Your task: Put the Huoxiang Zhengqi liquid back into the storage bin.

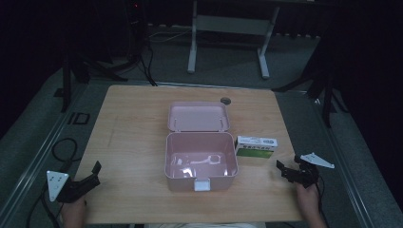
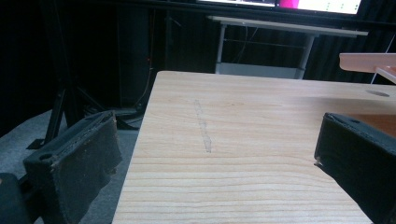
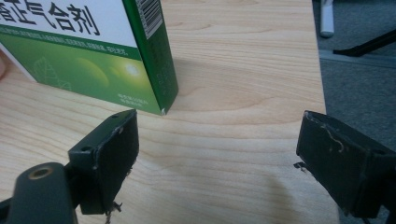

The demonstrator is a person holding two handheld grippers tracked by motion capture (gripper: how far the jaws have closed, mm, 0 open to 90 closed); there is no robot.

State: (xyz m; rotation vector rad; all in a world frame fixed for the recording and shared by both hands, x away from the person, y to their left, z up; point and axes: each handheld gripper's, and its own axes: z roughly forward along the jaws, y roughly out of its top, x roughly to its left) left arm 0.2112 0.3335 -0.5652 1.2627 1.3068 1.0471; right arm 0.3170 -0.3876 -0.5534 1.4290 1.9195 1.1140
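Black padded jaws stood wide apart on both of our tools, nothing between either pair; our left gripper (image 1: 90,176) rested at the near left corner of the tabletop (image 1: 133,142), well apart from everything else, its jaws framing bare pale wood in the left gripper view; our right gripper (image 1: 289,172) lay at the near right edge, pointed toward the green-and-white carton (image 1: 255,147), which stood just beyond it, with a short gap of wood between. In the right gripper view the carton (image 3: 88,51) rose just ahead and to the left of the jaws, its barcoded corner nearest; it was off the jaws' centre line. Beyond and to the left of the carton sat the pink box (image 1: 200,161), open and empty as far as we could tell, the carton just beside its right wall; whether the two touched we could not tell. Farther still, the box's lid (image 1: 197,116) lay flat behind it.

We judged the risk to lie in the approach: with the carton off centre, the left jaw might strike its corner and shove it along the tabletop or tip it against the box wall; a grip closed on one end alone might let it swing or slip.
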